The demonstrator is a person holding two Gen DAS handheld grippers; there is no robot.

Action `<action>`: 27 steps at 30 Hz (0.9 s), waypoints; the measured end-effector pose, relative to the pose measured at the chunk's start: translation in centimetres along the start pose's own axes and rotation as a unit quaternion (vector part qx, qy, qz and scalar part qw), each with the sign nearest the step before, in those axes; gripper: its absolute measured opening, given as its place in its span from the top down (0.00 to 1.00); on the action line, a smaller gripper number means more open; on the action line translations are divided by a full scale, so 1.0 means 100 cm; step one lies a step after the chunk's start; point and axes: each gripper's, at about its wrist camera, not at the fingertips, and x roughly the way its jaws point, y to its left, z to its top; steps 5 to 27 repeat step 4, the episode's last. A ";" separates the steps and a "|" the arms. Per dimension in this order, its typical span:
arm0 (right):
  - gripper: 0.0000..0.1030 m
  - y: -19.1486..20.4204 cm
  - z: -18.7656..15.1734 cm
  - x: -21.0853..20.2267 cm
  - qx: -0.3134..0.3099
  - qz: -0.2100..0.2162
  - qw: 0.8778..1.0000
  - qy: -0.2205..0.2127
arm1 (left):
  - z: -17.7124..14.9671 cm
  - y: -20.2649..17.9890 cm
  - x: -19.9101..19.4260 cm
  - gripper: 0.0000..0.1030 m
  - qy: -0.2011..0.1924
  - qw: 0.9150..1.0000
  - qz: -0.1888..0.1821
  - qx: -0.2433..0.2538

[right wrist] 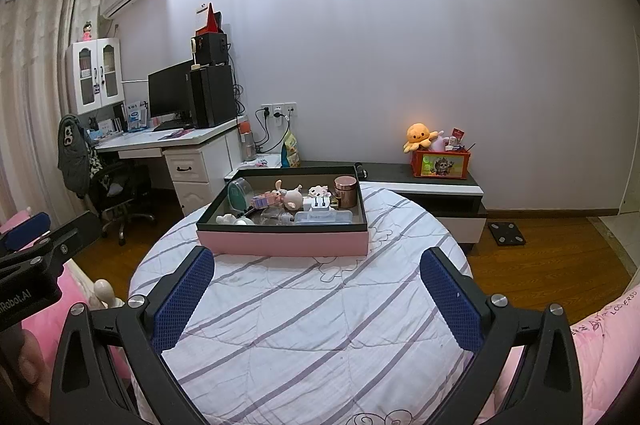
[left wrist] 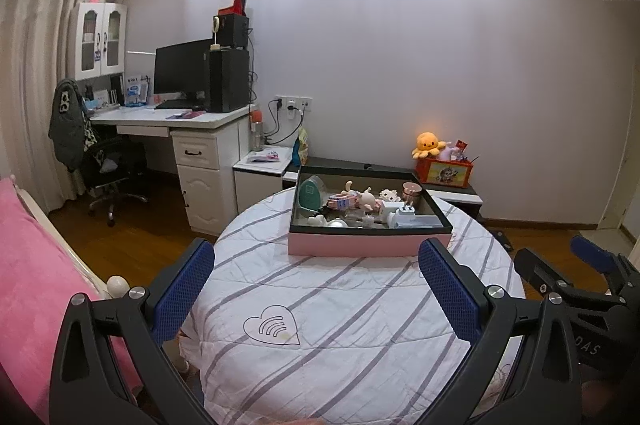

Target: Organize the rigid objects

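My left gripper (left wrist: 316, 289) hangs spread wide, its blue dimpled pads (left wrist: 184, 289) gripping nothing, over a round table (left wrist: 320, 345) draped in quilted white cloth with grey stripes. At twelve o'clock, well apart from the fingers, sits the shallow rectangular box (left wrist: 368, 243), pink outside, dark rim. Inside it, left to right: a teal egg-shaped case (left wrist: 311, 194), a pale figurine (left wrist: 366, 199), a white plug adapter (left wrist: 405, 215), a shiny copper tin (left wrist: 412, 192). My right gripper (right wrist: 318, 291) is likewise splayed and empty, box at eleven o'clock.
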 end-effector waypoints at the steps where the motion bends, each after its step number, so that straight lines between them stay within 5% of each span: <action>1: 0.00 0.000 0.000 0.000 0.000 -0.001 1.000 0.000 | 0.000 0.000 -0.001 0.00 -0.002 1.000 -0.002 0.001; 27: 0.00 0.000 0.000 0.000 0.000 0.000 1.000 0.000 | 0.000 -0.002 -0.002 0.00 -0.004 1.000 -0.004 0.003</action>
